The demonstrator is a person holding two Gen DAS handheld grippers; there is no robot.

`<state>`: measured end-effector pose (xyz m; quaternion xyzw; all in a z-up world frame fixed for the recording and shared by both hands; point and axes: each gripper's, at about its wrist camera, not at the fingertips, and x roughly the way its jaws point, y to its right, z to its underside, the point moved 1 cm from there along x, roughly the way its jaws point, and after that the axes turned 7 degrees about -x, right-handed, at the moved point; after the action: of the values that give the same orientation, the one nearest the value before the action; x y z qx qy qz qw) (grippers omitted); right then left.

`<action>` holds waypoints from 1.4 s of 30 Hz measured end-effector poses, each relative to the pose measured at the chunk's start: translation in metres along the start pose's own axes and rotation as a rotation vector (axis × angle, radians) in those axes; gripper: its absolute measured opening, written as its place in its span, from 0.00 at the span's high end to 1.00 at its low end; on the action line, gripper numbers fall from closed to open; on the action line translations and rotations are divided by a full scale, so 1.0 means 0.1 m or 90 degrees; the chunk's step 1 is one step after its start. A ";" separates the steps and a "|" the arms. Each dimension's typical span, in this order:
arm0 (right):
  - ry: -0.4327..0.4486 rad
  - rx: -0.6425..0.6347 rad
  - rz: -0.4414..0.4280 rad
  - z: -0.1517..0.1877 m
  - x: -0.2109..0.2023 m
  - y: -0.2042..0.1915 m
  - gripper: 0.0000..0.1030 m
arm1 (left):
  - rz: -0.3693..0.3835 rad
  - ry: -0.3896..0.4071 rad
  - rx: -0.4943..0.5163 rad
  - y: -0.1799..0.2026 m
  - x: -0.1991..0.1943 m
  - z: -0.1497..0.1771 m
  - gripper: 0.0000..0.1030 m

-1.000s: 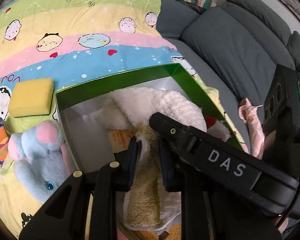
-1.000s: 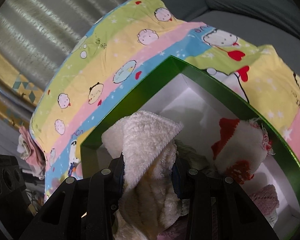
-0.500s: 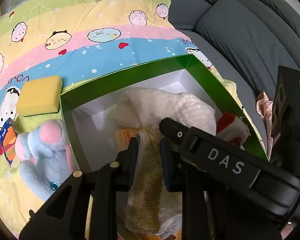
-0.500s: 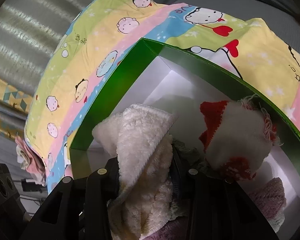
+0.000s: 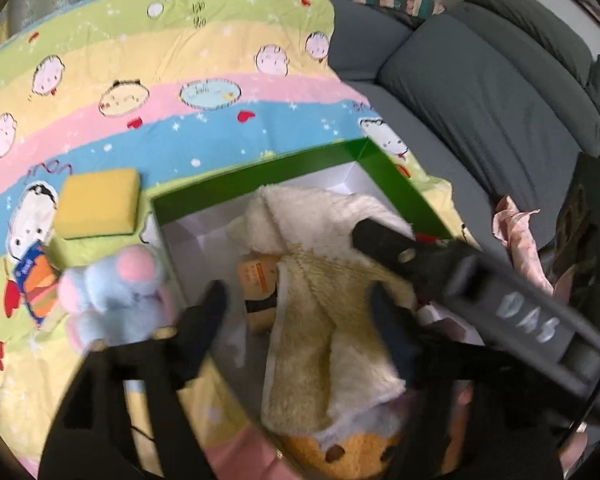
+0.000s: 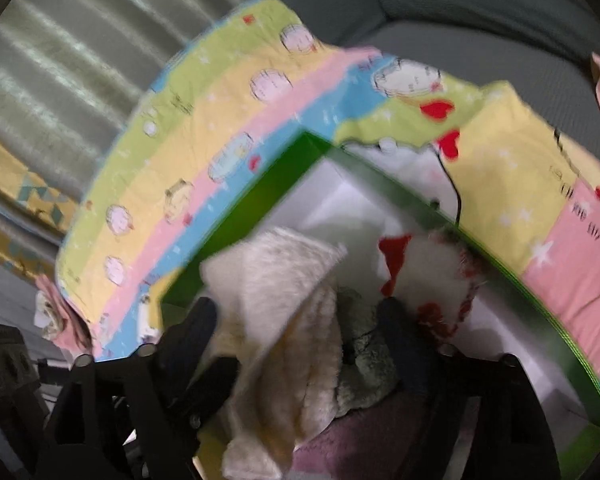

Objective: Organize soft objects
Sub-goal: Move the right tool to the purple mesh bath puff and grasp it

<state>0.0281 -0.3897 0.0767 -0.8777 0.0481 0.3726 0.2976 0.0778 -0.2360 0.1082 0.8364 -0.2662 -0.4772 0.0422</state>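
Note:
A cream fluffy towel (image 5: pixel 320 240) lies folded inside the green box (image 5: pixel 260 184), on top of other soft things. My left gripper (image 5: pixel 296 314) is opening; the towel lies loose between its fingers and the pads do not press it. In the right wrist view the same towel (image 6: pixel 276 276) sits in the box (image 6: pixel 260 192), and my right gripper (image 6: pixel 300 320) is opening around it too, with its pads clear of the pile. A red and white soft toy (image 6: pixel 432 268) rests in the box to the right of the towel.
A blue plush elephant (image 5: pixel 116 292) and a yellow sponge (image 5: pixel 98 208) lie left of the box on the rainbow cartoon blanket (image 5: pixel 180 60). An orange plush (image 5: pixel 352 448) sits under the towel. A grey sofa (image 5: pixel 480 92) and a pink cloth (image 5: pixel 516 224) are at the right.
Both grippers were shut on the cream towel and have spread wide, letting it go into the box. Both have pulled back a little, and the pictures blur with the motion.

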 end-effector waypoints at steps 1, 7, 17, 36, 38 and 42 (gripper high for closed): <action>0.014 -0.004 -0.011 -0.01 -0.09 -0.02 0.17 | 0.010 0.011 0.002 0.00 -0.08 0.01 0.22; 0.091 -0.002 -0.024 0.02 -0.48 -0.07 0.15 | 0.041 0.058 -0.018 -0.23 -0.59 0.13 0.21; 0.111 -0.050 -0.007 0.23 -0.61 -0.33 0.14 | -0.093 0.131 -0.155 -1.75 -1.27 0.81 0.16; -0.060 -0.307 -0.112 1.18 0.44 -2.12 0.14 | -0.271 0.197 -0.474 -3.40 -1.59 1.31 0.15; -0.093 -0.319 -0.129 1.28 0.62 -2.32 0.14 | -0.257 0.190 -0.498 -3.48 -1.61 1.36 0.15; -0.153 -0.308 -0.147 1.46 0.97 -2.68 0.14 | -0.222 0.191 -0.524 -3.52 -1.68 1.41 0.15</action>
<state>0.0885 -0.0754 0.0612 -0.8724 -0.1782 0.4381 0.1237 0.0368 0.1727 0.0479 0.8421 0.0989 -0.4167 0.3279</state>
